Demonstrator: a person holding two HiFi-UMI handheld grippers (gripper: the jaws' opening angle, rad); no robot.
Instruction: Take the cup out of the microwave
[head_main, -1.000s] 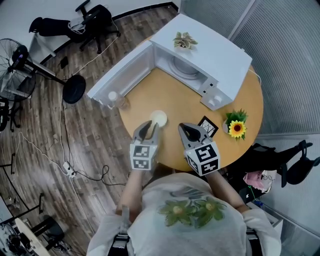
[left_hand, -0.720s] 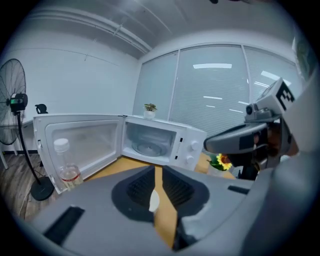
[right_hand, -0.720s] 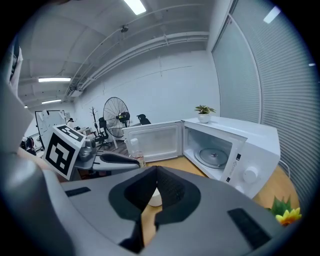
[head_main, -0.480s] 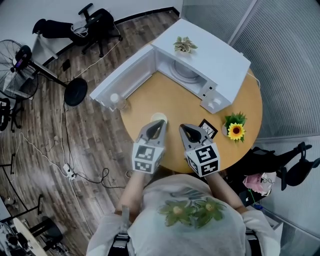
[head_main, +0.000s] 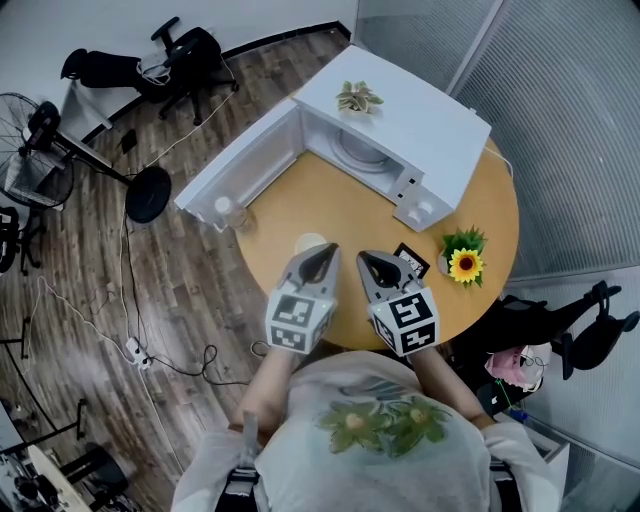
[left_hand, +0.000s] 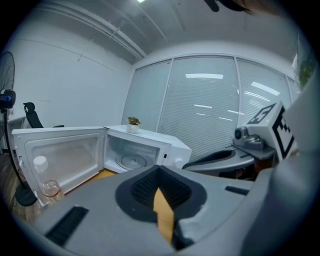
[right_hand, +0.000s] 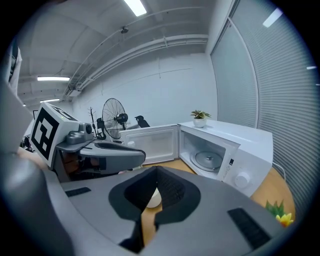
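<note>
We held both grippers out over the near side of the round table (head_main: 300, 200), side by side and close to our body. The left gripper (head_main: 325, 251) pointed forward and a little down. Its jaws were shut tight, and there was nothing in them. The right gripper (head_main: 366, 259) sat just beside it and tipped down a bit more. Its jaws were pressed together too, and they held nothing.

The cup (head_main: 310, 241) was out of the microwave (head_main: 425, 112). It stood the right way up on the table, just past the tip of the left gripper, and no jaws held it. It was small, round and white, with an open top. The white microwave stood at the far side of the table. Its door (head_main: 240, 165) swung wide open to the left. Inside we saw only the round glass plate (head_main: 358, 149). A little potted plant (head_main: 358, 97) sat on top.
</note>
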